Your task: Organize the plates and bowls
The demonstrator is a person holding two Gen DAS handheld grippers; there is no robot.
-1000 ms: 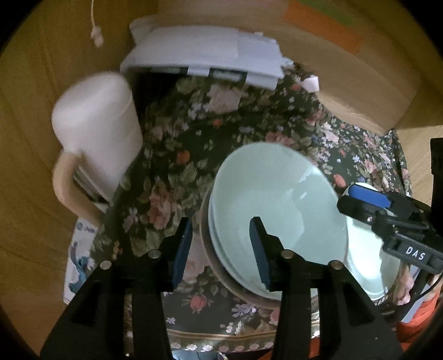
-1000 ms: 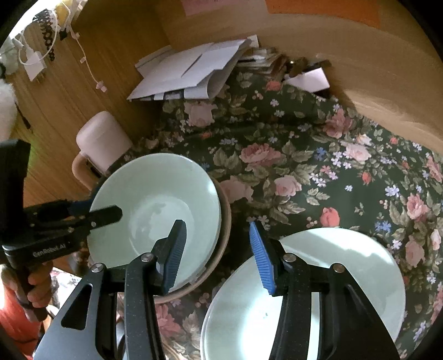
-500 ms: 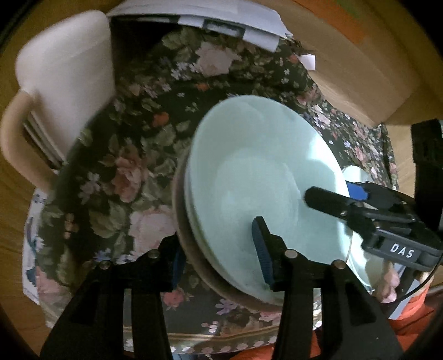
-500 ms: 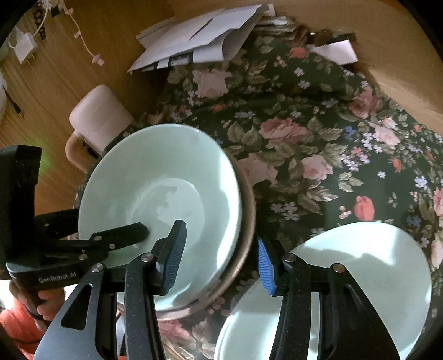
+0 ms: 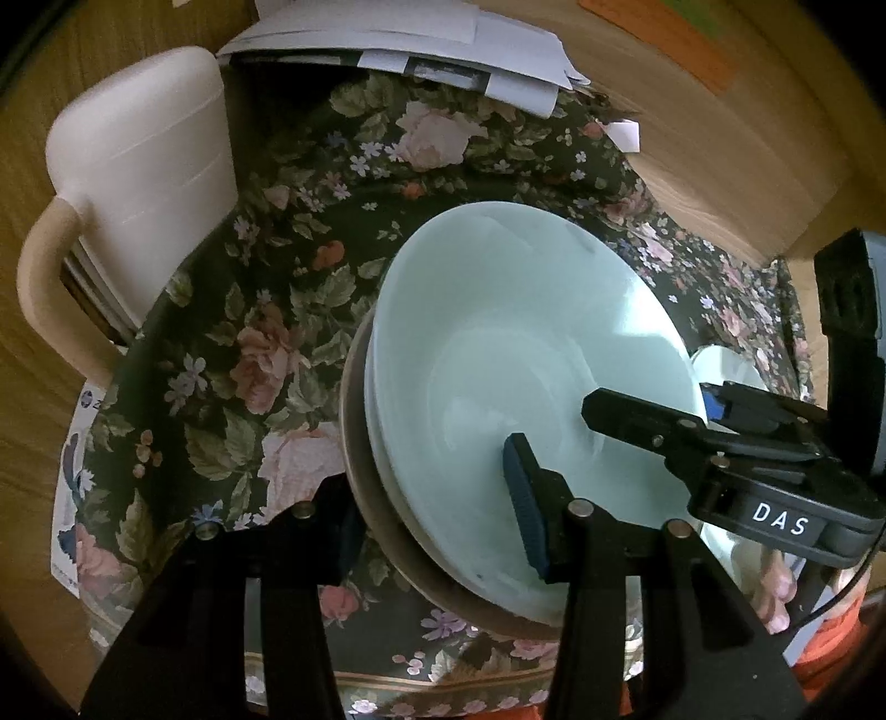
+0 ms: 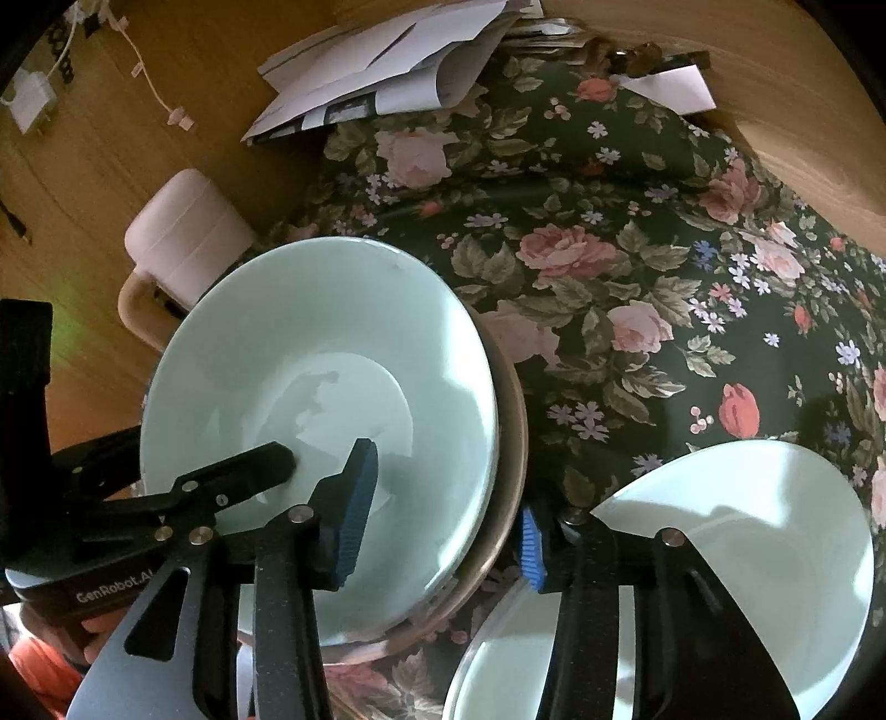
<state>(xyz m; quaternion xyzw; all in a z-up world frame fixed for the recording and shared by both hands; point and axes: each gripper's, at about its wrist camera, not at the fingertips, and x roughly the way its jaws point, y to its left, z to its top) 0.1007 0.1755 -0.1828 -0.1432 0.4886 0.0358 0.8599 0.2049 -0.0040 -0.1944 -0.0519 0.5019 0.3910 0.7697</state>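
Note:
A stack of pale green bowls (image 5: 520, 354) (image 6: 310, 382) sits in a brown bowl (image 5: 354, 443) (image 6: 506, 476) on the floral cloth. My left gripper (image 5: 432, 526) is open and straddles the stack's near-left rim, one finger inside the top bowl, one outside. My right gripper (image 6: 443, 526) is open and straddles the stack's right rim the same way. Each gripper shows in the other's view: the right one (image 5: 653, 421) and the left one (image 6: 232, 476). A pale green plate (image 6: 736, 554) lies to the right of the stack.
A white pitcher with a beige handle (image 5: 138, 166) (image 6: 183, 238) stands left of the bowls. Papers (image 5: 432, 50) (image 6: 382, 66) lie at the back edge. A wooden wall (image 5: 720, 144) rises behind and to the right. The floral cloth (image 6: 637, 249) covers the table.
Both grippers have moved forward and down onto the bowl stack: from hovering before it to straddling its rim on opposite sides. The bowls have not moved.

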